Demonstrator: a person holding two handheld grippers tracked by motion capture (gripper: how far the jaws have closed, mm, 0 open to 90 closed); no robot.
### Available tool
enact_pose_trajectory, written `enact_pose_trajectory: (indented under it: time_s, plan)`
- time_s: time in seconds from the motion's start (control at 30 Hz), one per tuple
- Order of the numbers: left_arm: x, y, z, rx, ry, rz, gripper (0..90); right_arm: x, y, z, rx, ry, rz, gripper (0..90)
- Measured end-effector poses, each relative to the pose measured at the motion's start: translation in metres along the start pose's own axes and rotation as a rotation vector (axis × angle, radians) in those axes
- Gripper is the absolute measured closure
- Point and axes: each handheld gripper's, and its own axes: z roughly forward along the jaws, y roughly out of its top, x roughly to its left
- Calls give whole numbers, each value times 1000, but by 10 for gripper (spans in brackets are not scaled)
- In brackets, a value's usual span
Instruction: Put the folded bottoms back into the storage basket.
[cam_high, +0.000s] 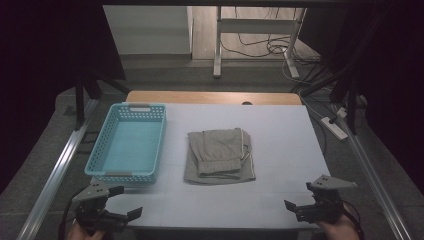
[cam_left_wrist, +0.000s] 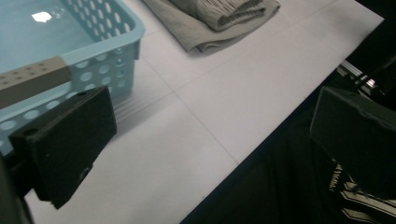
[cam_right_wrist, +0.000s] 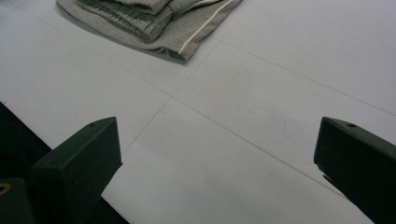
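Garment: folded grey trousers (cam_high: 219, 156) lie mid-counter (cam_high: 280, 130), at 3 o'clock of the basket (cam_high: 131, 141).
Tools: my left tool (cam_high: 125, 202) and right tool (cam_high: 296, 196) are both released, empty.
Risk: pinching one layer, I think, unfolds the stack.

No readable text anywhere; pale print on dark fabric (cam_left_wrist: 348, 196), possibly lettering, too blurred to read.

High view looks forward and down on the table (cam_high: 280, 200). Gripper views sit low, near its front edge — both share the clothes (cam_left_wrist: 219, 21) (cam_right_wrist: 154, 23).
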Motion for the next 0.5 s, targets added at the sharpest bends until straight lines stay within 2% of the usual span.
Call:
enact_pose_trajectory:
  time_s: [0.17,0.27,0.5]
  plan:
    - [-1,4,5,-3,-32,23,2,0,0,0,-2,-1,-1,12]
    - [-1,5,9,-6,-64,31,2,0,0,0,0,0,-3,12]
    - [0,8,12,-7,-52,50,2,0,0,0,0,1,-6,12]
